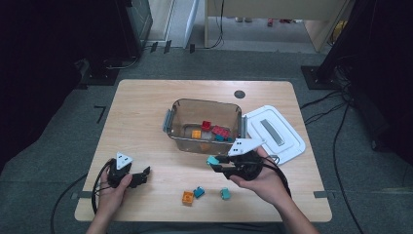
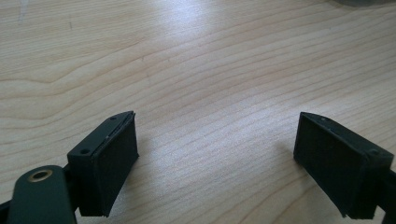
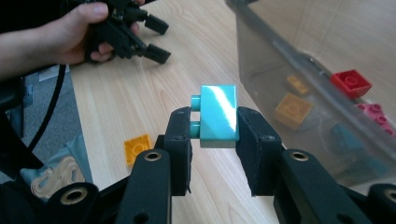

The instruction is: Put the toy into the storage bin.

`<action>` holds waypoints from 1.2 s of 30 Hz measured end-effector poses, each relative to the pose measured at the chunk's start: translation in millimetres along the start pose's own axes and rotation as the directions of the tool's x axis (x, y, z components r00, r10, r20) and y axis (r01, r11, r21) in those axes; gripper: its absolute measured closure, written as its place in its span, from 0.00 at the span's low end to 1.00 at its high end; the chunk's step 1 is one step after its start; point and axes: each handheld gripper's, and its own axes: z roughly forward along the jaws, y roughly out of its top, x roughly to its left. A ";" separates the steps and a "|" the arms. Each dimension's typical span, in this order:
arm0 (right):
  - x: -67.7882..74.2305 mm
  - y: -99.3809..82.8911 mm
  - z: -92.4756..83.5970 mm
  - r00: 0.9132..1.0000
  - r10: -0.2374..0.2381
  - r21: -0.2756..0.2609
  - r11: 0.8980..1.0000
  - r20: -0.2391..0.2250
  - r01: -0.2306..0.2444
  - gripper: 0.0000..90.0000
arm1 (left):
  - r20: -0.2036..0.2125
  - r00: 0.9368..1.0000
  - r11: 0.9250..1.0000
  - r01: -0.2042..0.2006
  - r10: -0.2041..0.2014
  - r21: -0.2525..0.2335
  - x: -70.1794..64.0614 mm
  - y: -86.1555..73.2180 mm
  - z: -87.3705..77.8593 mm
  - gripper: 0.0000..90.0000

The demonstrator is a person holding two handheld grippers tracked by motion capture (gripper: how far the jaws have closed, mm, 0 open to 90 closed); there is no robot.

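Observation:
My right gripper (image 3: 215, 126) is shut on a teal brick (image 3: 217, 115), held above the table just in front of the clear plastic bin (image 1: 173, 126). In the high view the same teal brick (image 1: 213, 160) sits at the tip of my right gripper (image 1: 215, 163). Red, orange, pink and teal bricks (image 1: 212, 130) lie inside the bin. My left gripper (image 1: 144, 174) rests low over the front left of the table, open, with bare wood between its pads (image 2: 112, 163). It also appears far off as the left gripper (image 3: 156, 39) in the right gripper view.
On the table near the front edge lie an orange brick (image 1: 187, 197), a blue brick (image 1: 199, 192) and a teal brick (image 1: 225, 193). The bin's white lid (image 1: 275, 134) lies to the bin's right. A round cable hole (image 1: 239, 94) marks the table's far side.

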 end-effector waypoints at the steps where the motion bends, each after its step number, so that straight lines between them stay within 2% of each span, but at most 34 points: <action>1: -0.3 2.5 -1.3 1.000 -0.002 -0.003 1.000 0.000 0.002 0.75 | 0.000 1.000 1.000 0.000 0.000 0.001 0.0 0.1 -0.1 0.15; 14: -9.5 32.5 -15.5 1.000 -0.007 -0.024 1.000 0.011 0.007 0.75 | 0.000 1.000 1.000 0.001 -0.001 0.000 0.0 0.0 0.0 0.15; 24: -17.8 51.3 -19.8 0.999 -0.007 -0.041 0.999 0.031 0.008 0.75 | 0.000 1.000 1.000 0.002 -0.002 -0.001 -0.1 0.1 0.1 0.15; 36: -41.4 72.2 -14.4 0.997 0.027 -0.060 0.998 0.073 -0.023 0.75 | -0.001 1.000 1.000 0.000 0.000 -0.001 0.0 0.1 0.1 0.15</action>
